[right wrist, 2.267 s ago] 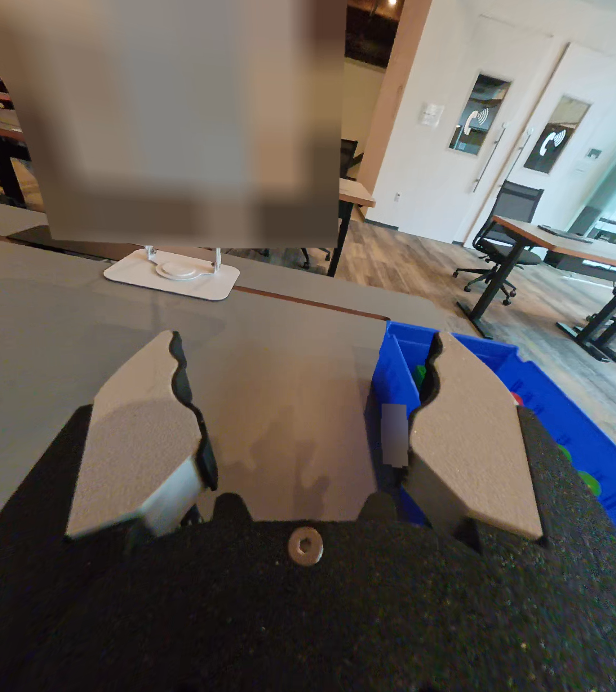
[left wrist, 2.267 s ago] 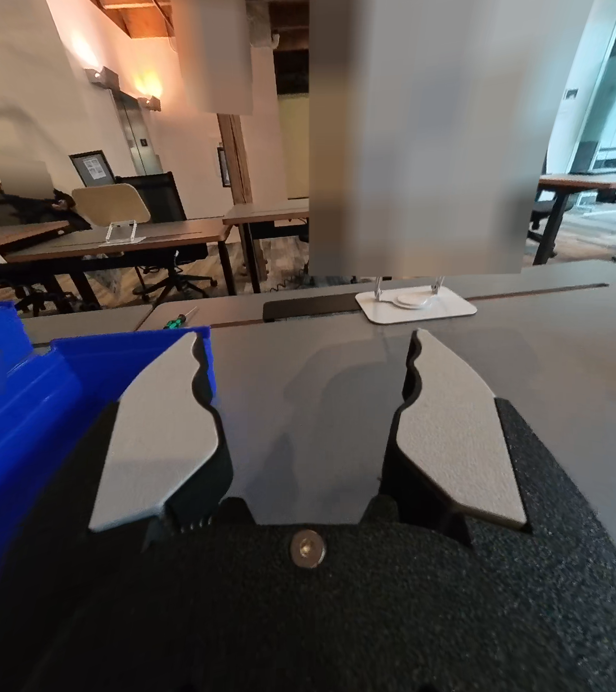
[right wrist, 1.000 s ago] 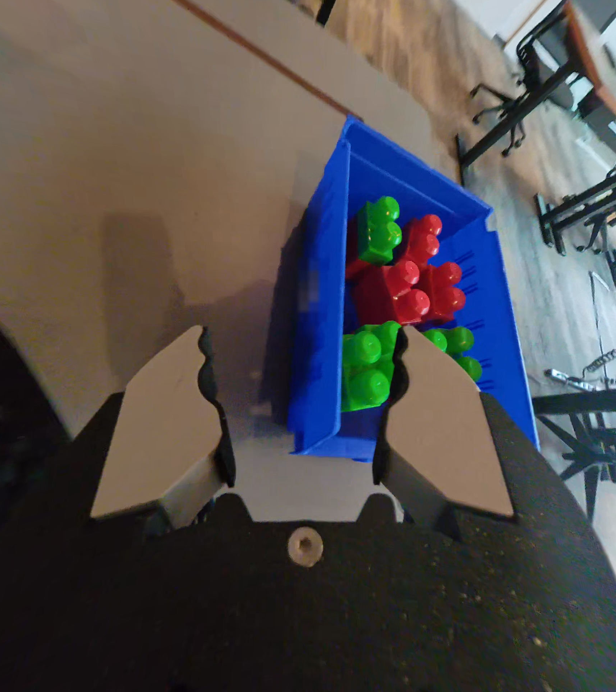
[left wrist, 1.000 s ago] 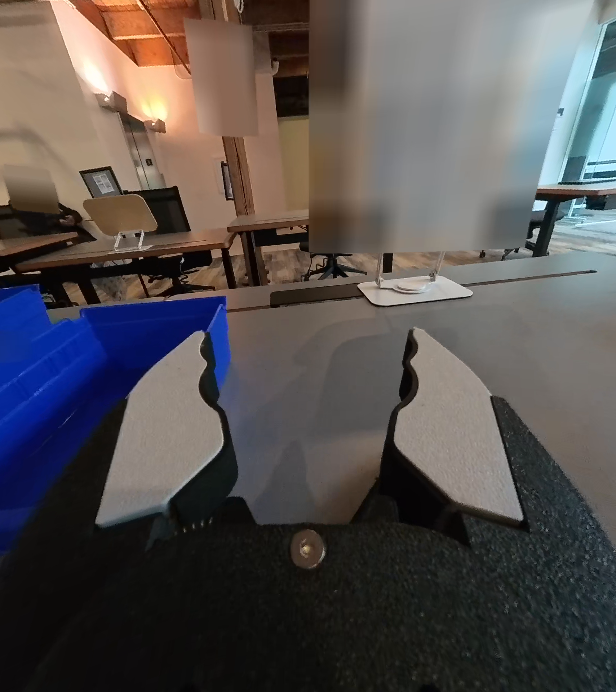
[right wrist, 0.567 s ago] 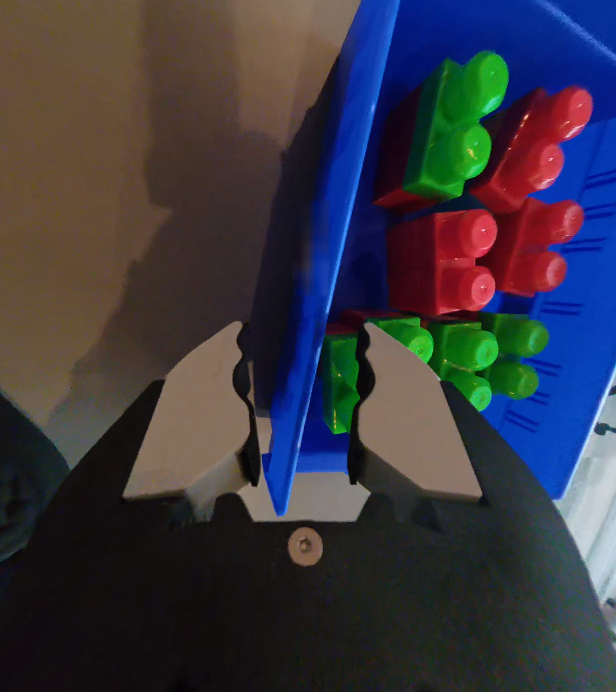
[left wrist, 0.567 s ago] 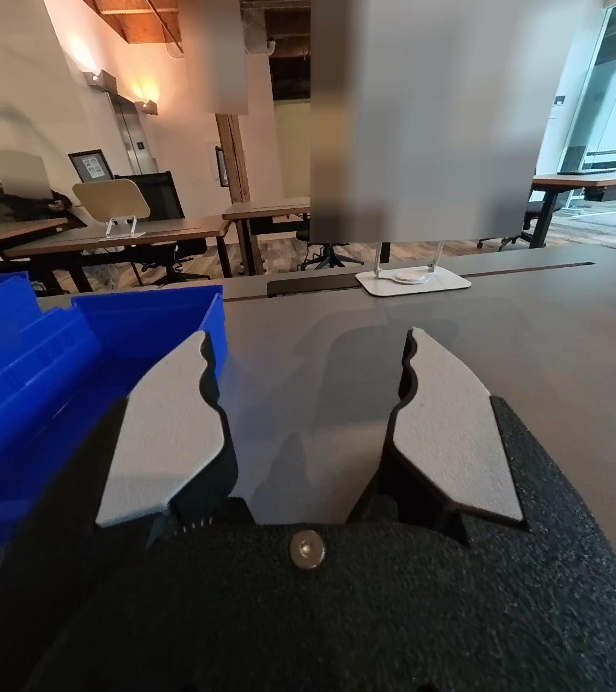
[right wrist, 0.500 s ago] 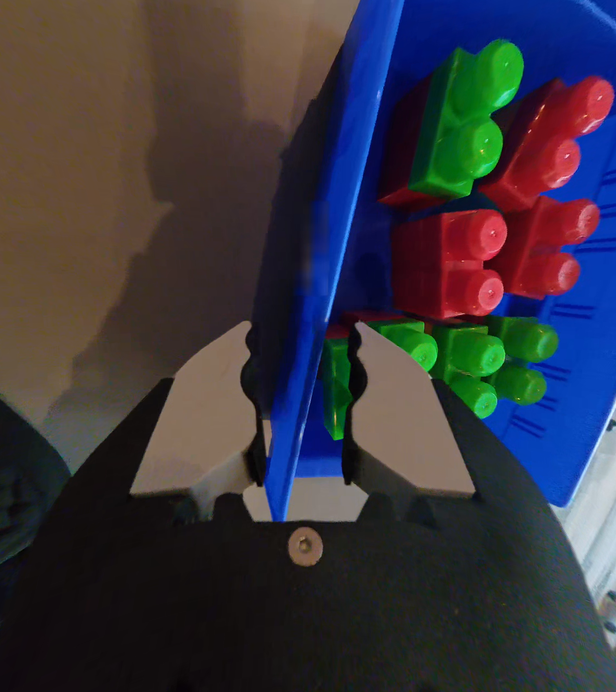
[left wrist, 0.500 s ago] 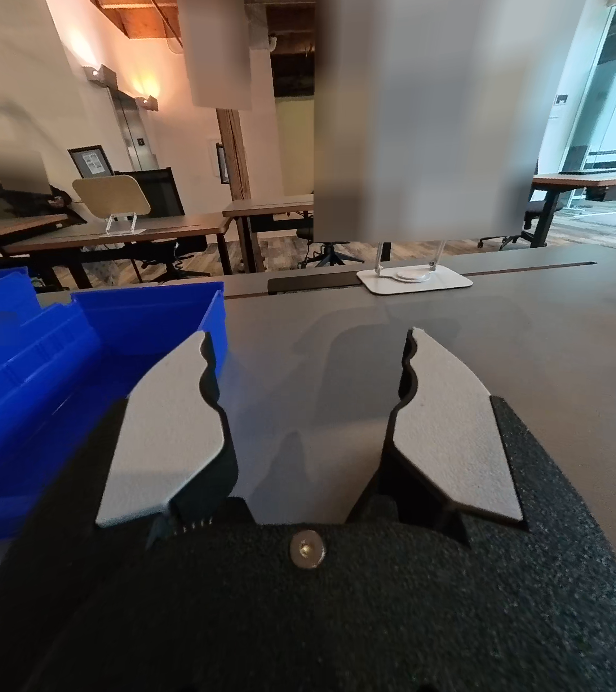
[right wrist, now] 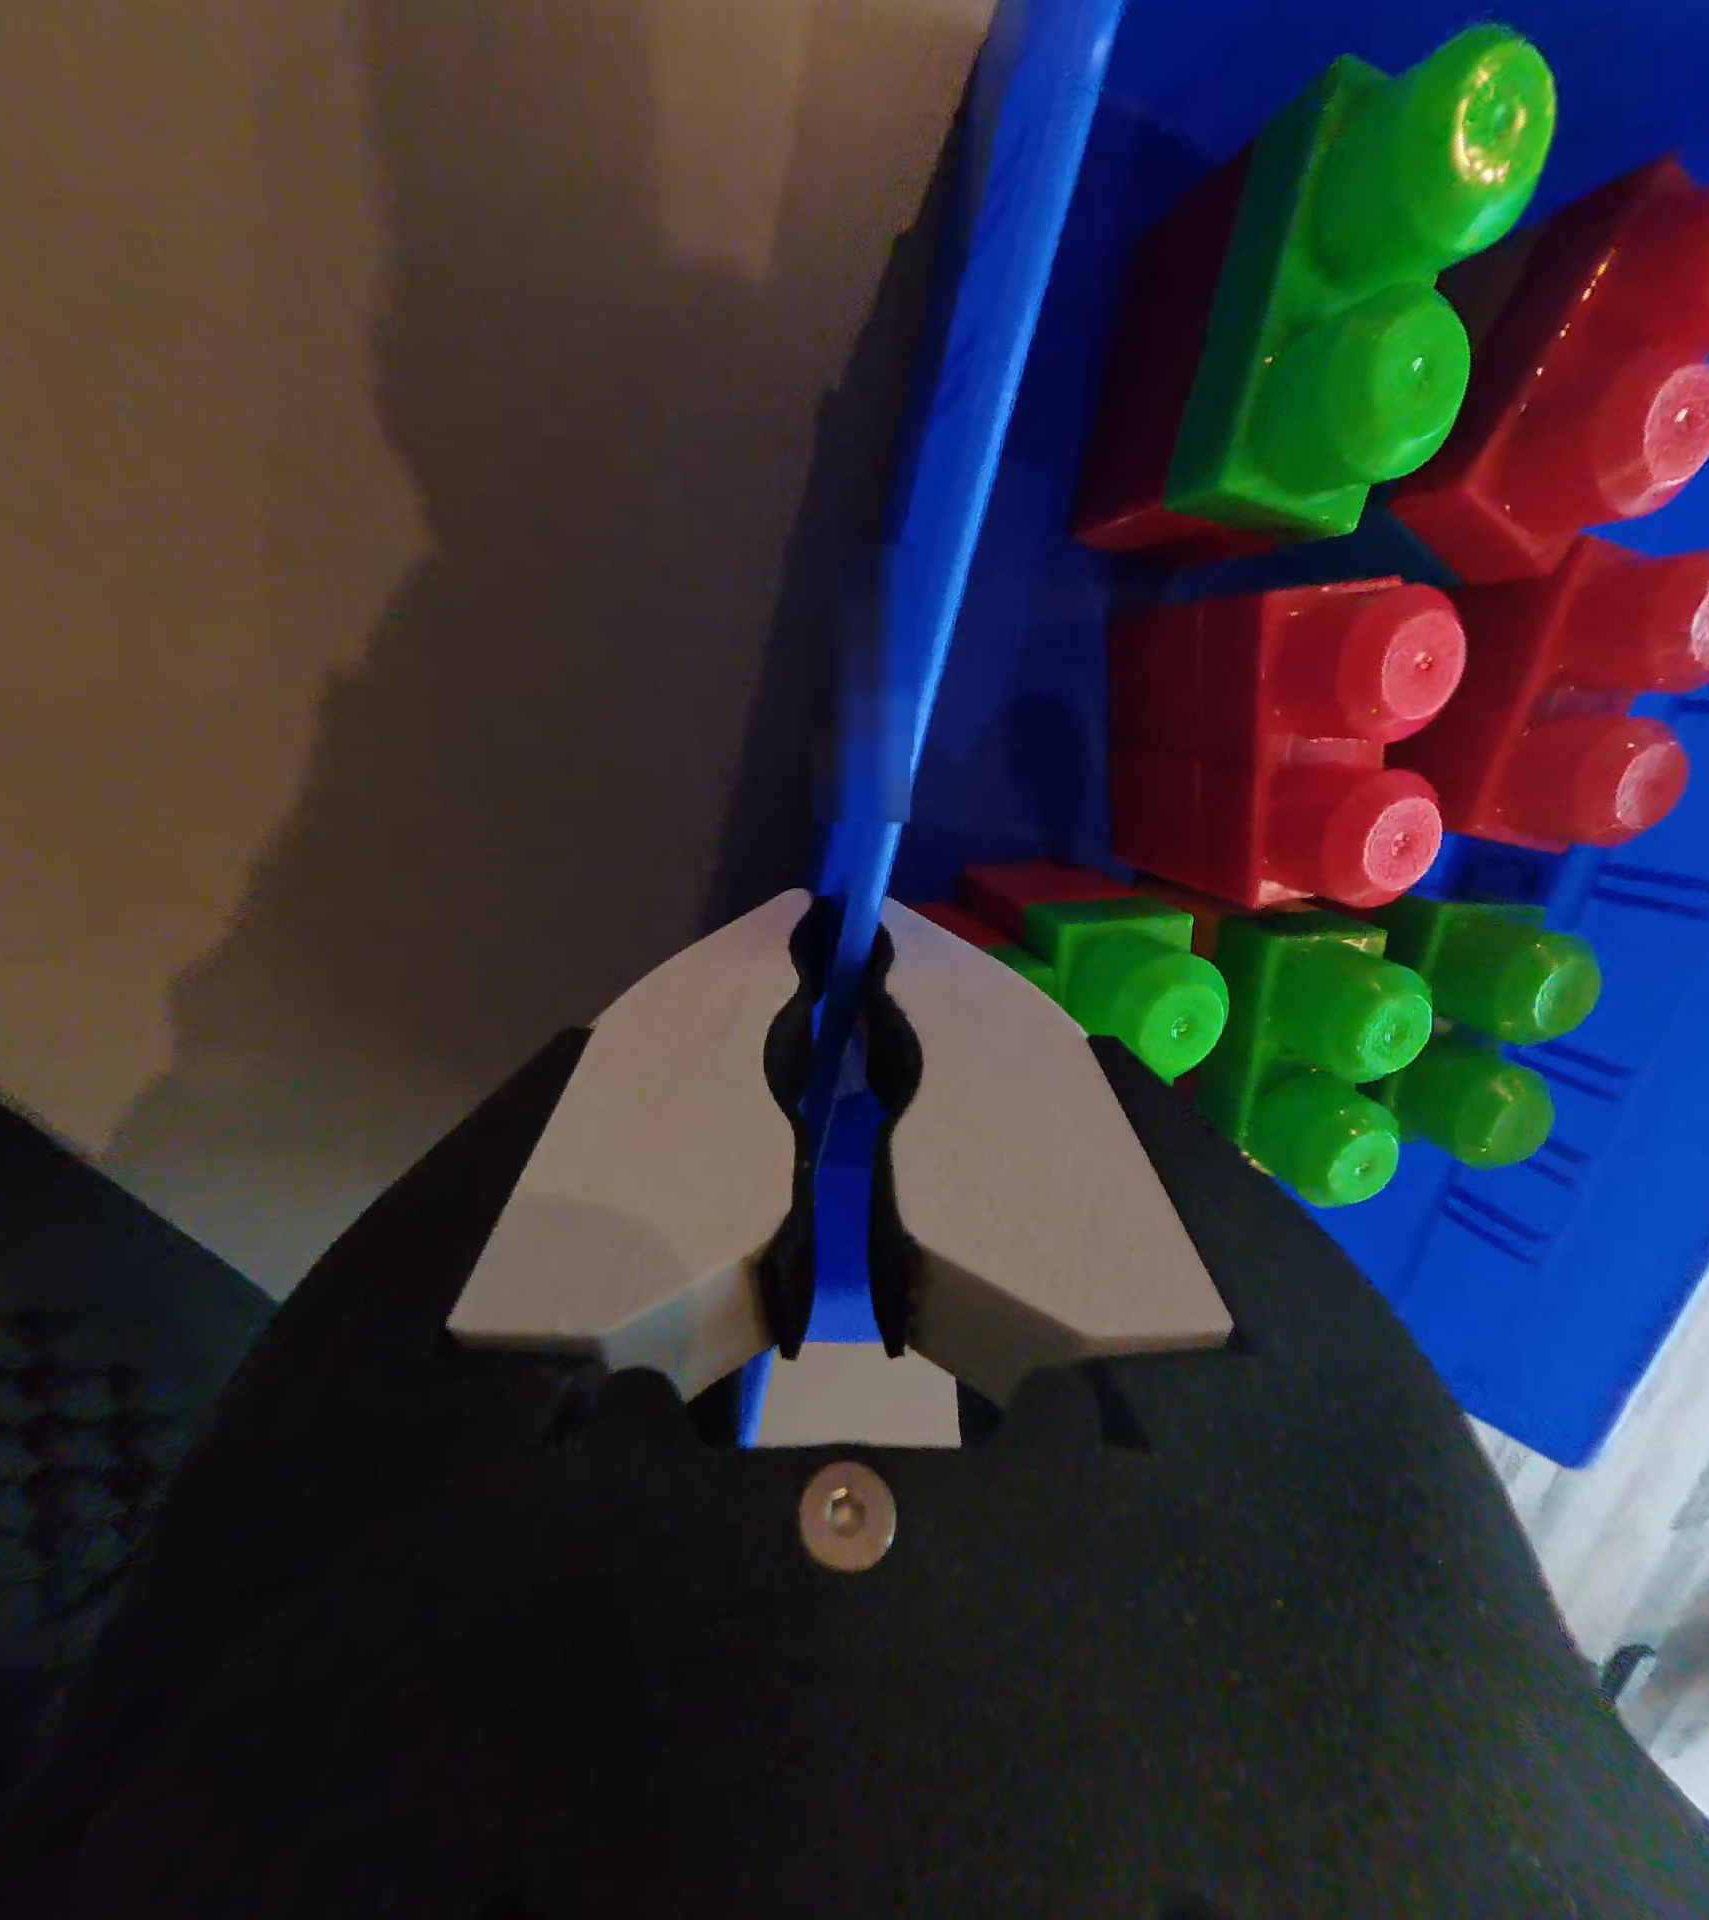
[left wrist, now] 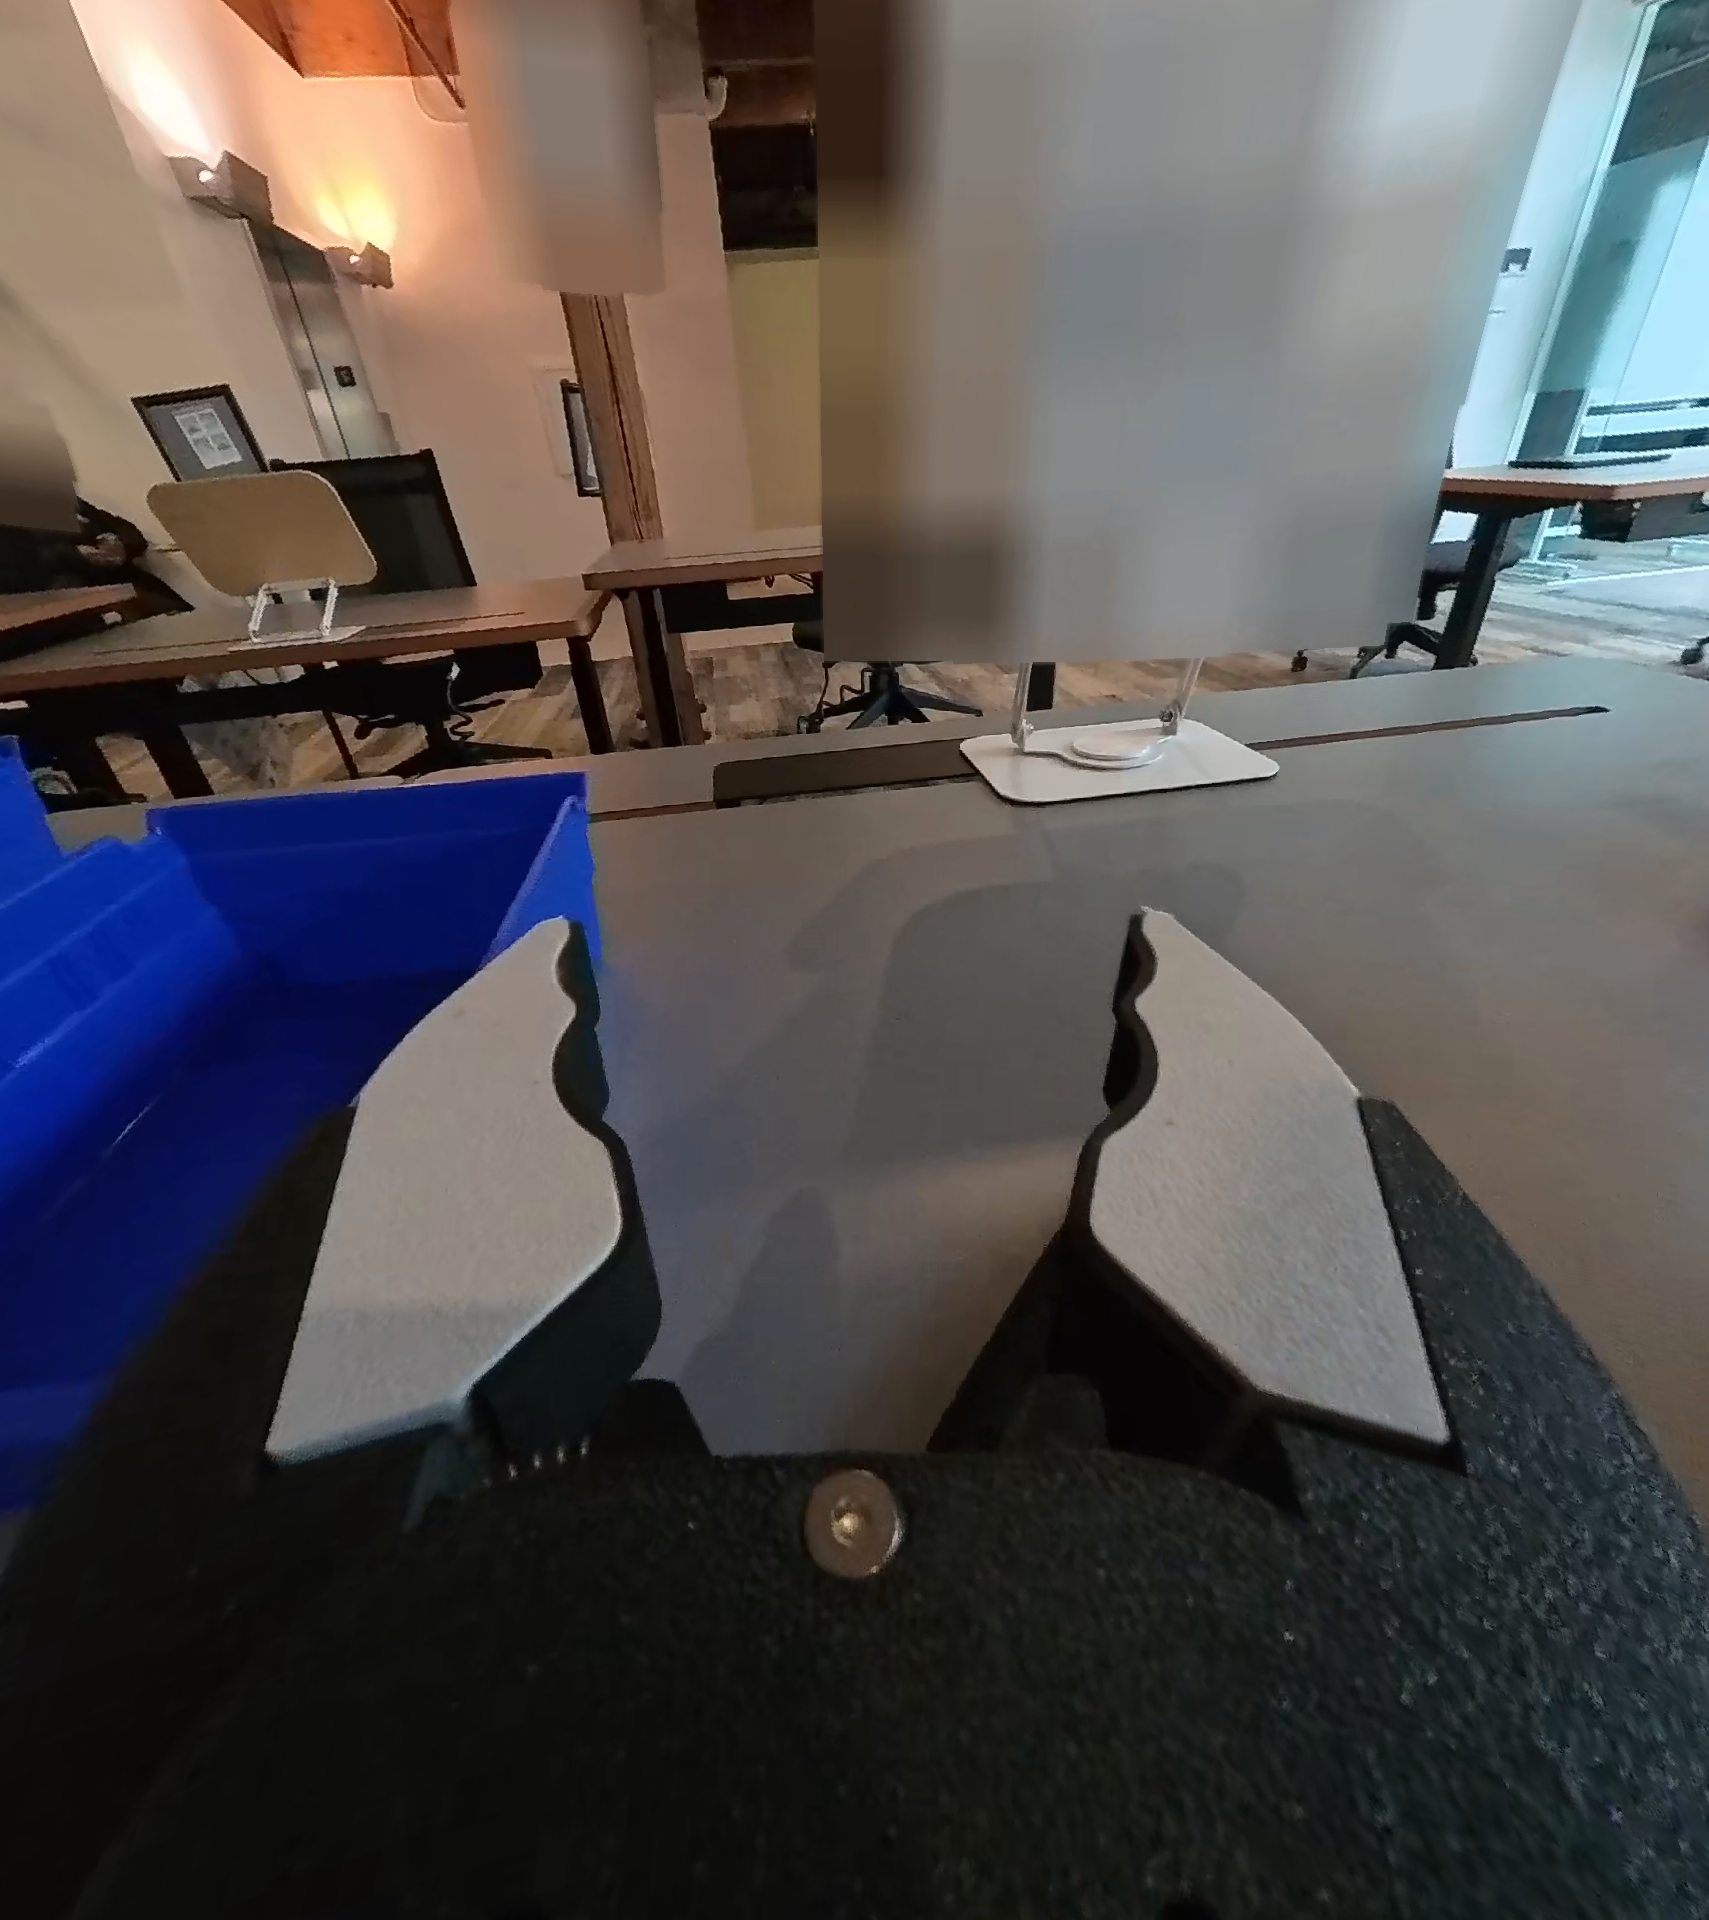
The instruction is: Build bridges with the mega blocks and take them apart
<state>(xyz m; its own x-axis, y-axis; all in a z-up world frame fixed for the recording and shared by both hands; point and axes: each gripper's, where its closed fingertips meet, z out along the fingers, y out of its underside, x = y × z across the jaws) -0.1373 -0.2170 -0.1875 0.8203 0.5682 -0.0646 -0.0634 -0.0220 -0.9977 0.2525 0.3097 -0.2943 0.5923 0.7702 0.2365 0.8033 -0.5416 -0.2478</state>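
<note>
While its fingers stand wide apart with nothing between them, the left gripper (left wrist: 855, 1049) hangs over the grey table (left wrist: 1452, 987); a blue bin (left wrist: 206, 987) sits just beyond and left of its left finger, and a white stand base (left wrist: 1120, 764) lies well ahead, slightly to the right. In the right wrist view, the right gripper (right wrist: 842, 1023) is pinched tight on the side wall of a blue bin (right wrist: 985, 436). Red blocks (right wrist: 1276, 738) and green blocks (right wrist: 1317, 1039) lie inside, right of the fingers.
</note>
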